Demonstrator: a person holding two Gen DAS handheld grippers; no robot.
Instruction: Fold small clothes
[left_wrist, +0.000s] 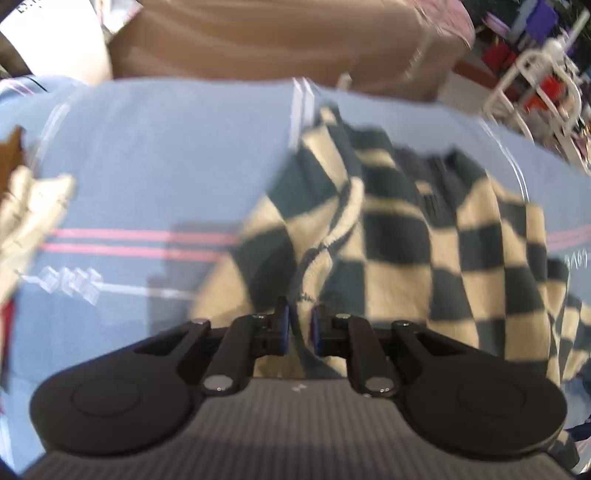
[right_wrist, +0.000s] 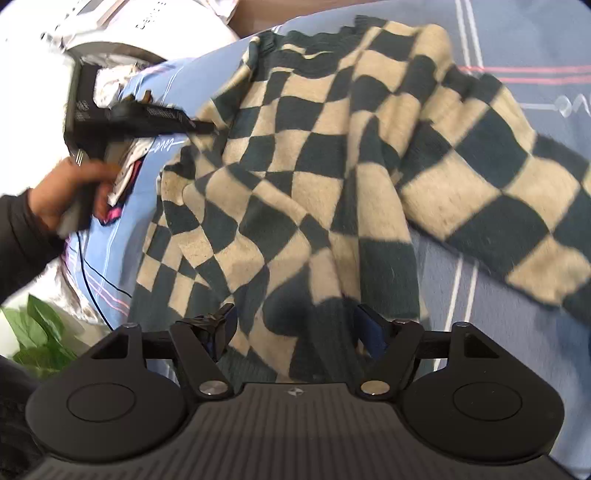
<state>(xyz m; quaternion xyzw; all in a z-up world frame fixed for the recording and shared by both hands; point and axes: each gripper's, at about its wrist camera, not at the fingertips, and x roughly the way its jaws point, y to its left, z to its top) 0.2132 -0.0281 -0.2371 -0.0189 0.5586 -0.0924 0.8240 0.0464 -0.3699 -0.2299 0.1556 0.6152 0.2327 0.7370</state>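
Spread over a bed, a light-blue sheet with pink and white stripes; white printed writing on it, blurred in the left wrist view and in the right wrist view only a few rounded characters near the right edge, not readable. Lying rumpled across the sheet, a checkered sweater in dark green and cream squares, one sleeve trailing off toward the right of the right wrist view, dark ribbed hem nearest that camera. Beyond the far edge of the sheet in the left wrist view, a brown cardboard box; farther right, a white rack with colored items behind, too blurred to identify. At the left edge of that view, a crumpled cream cloth on the sheet.

Left gripper pressed nearly together, pinching a fold of the sweater's edge between its blue-padded fingers. Seen also from the right wrist camera, gripped in the person's left hand, its tip at the sweater's far-left edge; small white lettering on its black body, too small to read.

Right gripper spread wide, its fingers either side of the ribbed hem, not closed on it. Green leaves at lower left.
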